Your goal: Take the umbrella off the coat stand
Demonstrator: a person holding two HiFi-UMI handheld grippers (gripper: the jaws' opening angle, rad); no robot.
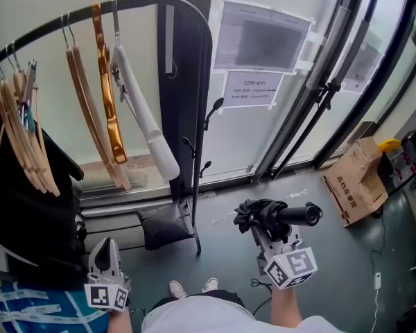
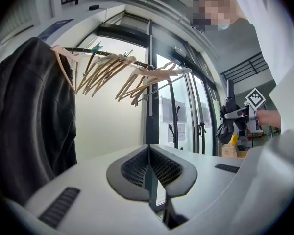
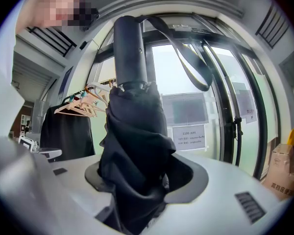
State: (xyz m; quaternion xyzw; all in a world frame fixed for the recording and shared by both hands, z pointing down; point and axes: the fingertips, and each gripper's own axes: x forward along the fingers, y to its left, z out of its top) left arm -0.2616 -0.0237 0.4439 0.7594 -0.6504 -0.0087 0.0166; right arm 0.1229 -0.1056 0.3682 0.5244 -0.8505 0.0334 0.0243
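In the head view the folded black umbrella (image 1: pixel 274 215) lies crosswise in my right gripper (image 1: pixel 265 229), which is shut on its bunched fabric, clear of the coat stand (image 1: pixel 194 179) and to its right. The right gripper view shows the umbrella (image 3: pixel 132 146) between the jaws of the right gripper (image 3: pixel 137 182), with its handle (image 3: pixel 130 48) standing up and its strap looping off to the right. My left gripper (image 1: pixel 105 250) is low at the left, shut and empty. In its own view the left gripper (image 2: pixel 149 173) has its pads closed together, and the umbrella (image 2: pixel 227 126) shows far right.
A curved clothes rail (image 1: pixel 139 4) carries several wooden hangers (image 1: pixel 90 109) and a black jacket (image 1: pixel 28 207) at the left. A grey cushion (image 1: pixel 163 224) sits at the stand's foot. A cardboard box (image 1: pixel 357 179) is on the floor at the right, by the glass doors (image 1: pixel 284 116).
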